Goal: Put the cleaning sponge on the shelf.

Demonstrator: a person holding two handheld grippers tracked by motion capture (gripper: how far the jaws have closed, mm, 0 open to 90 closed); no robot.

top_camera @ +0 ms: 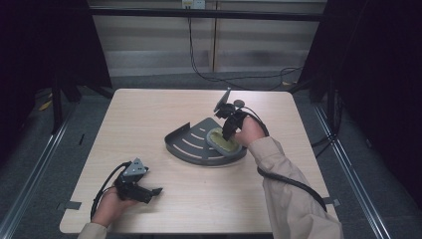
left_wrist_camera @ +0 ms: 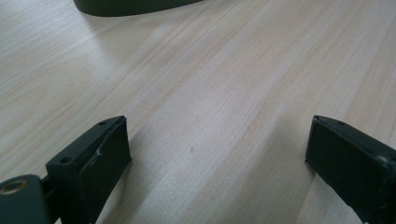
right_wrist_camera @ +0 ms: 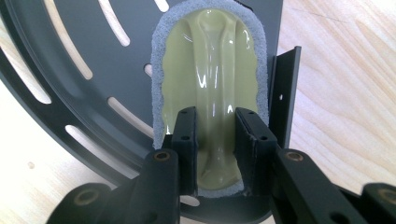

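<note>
Right gripper clamps a sponge's handle on a slotted corner rack while the left waits open on the table.

Nearest the person, the left gripper (top_camera: 155, 191) rests low on the table (top_camera: 149, 109), its jaws spread wide with only bare wood between them, apparently parked out of the way. Farther in, near the table's middle, the dark rack (top_camera: 191, 144) lies flat, its raised walls on the far edges. On its right part sits the sponge (right_wrist_camera: 210, 51), a grey pad topped by a glossy yellow-green grip. The right gripper (right_wrist_camera: 215, 149) reaches down over it, jaws closed on either side of the raised central ridge, a hold that looks suited to lifting or scrubbing. Beyond, cables trail off the table's far edge.
</note>
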